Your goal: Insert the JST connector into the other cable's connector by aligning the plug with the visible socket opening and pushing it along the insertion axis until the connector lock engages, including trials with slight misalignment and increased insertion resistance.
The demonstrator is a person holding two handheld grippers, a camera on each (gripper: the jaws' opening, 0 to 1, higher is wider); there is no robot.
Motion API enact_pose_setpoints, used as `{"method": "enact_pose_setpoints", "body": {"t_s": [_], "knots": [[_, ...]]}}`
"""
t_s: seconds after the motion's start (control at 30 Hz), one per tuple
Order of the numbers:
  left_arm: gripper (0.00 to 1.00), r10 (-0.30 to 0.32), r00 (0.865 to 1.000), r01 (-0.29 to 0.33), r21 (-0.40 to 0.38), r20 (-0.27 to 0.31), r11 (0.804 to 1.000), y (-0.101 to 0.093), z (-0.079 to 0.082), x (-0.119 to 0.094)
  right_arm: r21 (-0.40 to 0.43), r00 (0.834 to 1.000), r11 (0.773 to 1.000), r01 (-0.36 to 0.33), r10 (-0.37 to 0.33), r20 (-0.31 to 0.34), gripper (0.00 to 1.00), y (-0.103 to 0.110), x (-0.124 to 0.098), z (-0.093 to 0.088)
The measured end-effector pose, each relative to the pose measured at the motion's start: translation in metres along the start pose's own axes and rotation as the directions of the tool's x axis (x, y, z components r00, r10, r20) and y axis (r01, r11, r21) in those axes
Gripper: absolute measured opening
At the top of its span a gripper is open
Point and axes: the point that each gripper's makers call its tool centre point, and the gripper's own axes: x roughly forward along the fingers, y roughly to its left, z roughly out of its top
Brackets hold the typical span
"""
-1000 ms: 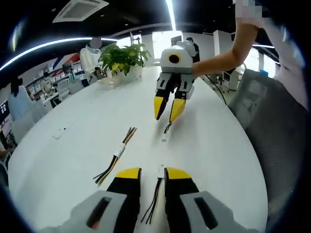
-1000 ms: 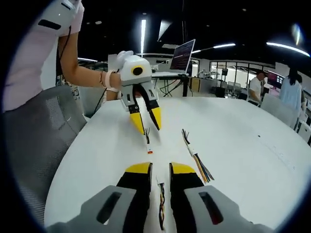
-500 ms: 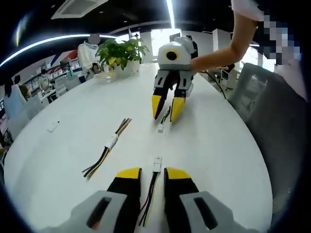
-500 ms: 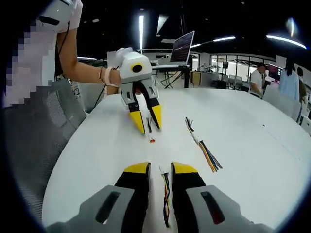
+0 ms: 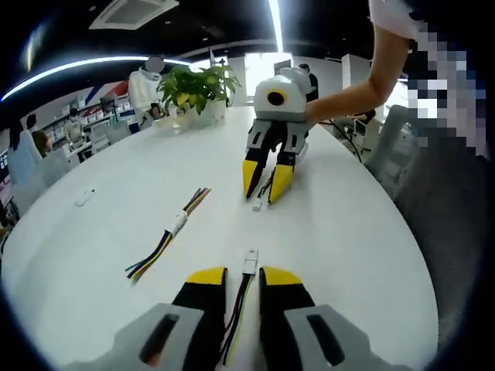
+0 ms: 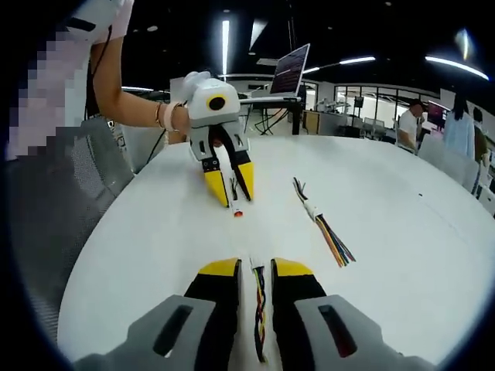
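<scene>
White and smooth, the round table (image 5: 100, 255) holds the cables. Since a second ago the two grippers have kept about the same gap between them, and the two plugs have still not met.

In the left gripper view, the left gripper (image 5: 234, 280) has hard yellow tips on grey plastic jaws. The jaws are nearly closed on a thin bundle of coloured wires (image 5: 236, 317). The small white plug (image 5: 250, 262) at the end of the wires pokes out just past the tips, above the table. Earlier the plug sat lower between the tips; now it sticks out more.

Across the table from it, the right gripper (image 5: 263, 179) points its yellow tips down at the table. Its jaws are close together on a dark cable (image 5: 267, 188), and a little white socket (image 5: 257, 205) hangs at the end, just above the table top.

In the right gripper view, the right gripper (image 6: 255, 269) pinches twisted wires, and the left gripper (image 6: 232, 188) holds a plug with a red end (image 6: 237, 211).

A spare cable (image 5: 166, 242) with a white middle and loose wire ends lies flat on the table, to the left of the left gripper. A green leafy plant (image 5: 197, 89) in a white pot stands at the far edge of the table.
</scene>
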Motion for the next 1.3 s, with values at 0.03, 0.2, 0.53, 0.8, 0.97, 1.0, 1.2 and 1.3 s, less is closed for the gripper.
{"method": "enact_pose_setpoints", "body": {"t_s": [0.03,0.2,0.53,0.8,0.97,1.0,1.2,1.3], "knots": [[0.11,-0.001,1.000,0.001,0.003,0.005,1.000,0.000,0.000,0.000,-0.005,1.000,1.000,0.002,-0.002,-0.004,0.11,-0.001,0.000,-0.001],[0.10,-0.002,1.000,0.002,0.012,0.015,1.000,0.001,0.000,-0.001,-0.035,1.000,0.999,0.004,-0.005,-0.012,0.07,-0.003,0.001,-0.001],[0.06,-0.009,0.998,0.008,0.020,0.055,1.000,0.002,0.000,0.002,-0.033,1.000,0.999,0.000,0.000,-0.010,0.05,-0.008,0.000,-0.009],[0.02,-0.018,0.996,0.017,0.003,0.091,1.000,0.000,-0.001,0.001,-0.031,1.000,1.000,0.002,-0.002,-0.002,0.05,-0.013,0.002,-0.011],[0.01,-0.026,0.994,0.026,-0.003,0.106,1.000,0.001,-0.002,0.001,-0.035,1.000,0.999,0.003,-0.003,0.000,0.04,-0.011,0.004,-0.008],[0.01,-0.025,0.994,0.026,-0.011,0.110,1.000,0.002,-0.002,0.001,-0.035,1.000,0.999,0.003,-0.003,0.000,0.04,-0.012,0.005,-0.008],[0.01,-0.030,0.992,0.031,-0.012,0.119,0.999,0.002,-0.002,0.001,-0.038,1.000,0.999,0.009,-0.010,-0.007,0.04,-0.014,0.007,-0.008],[0.01,-0.035,0.992,0.035,-0.004,0.118,0.999,0.002,-0.002,0.001,-0.039,1.000,0.999,0.012,-0.012,-0.009,0.04,-0.014,0.008,-0.007]]}}
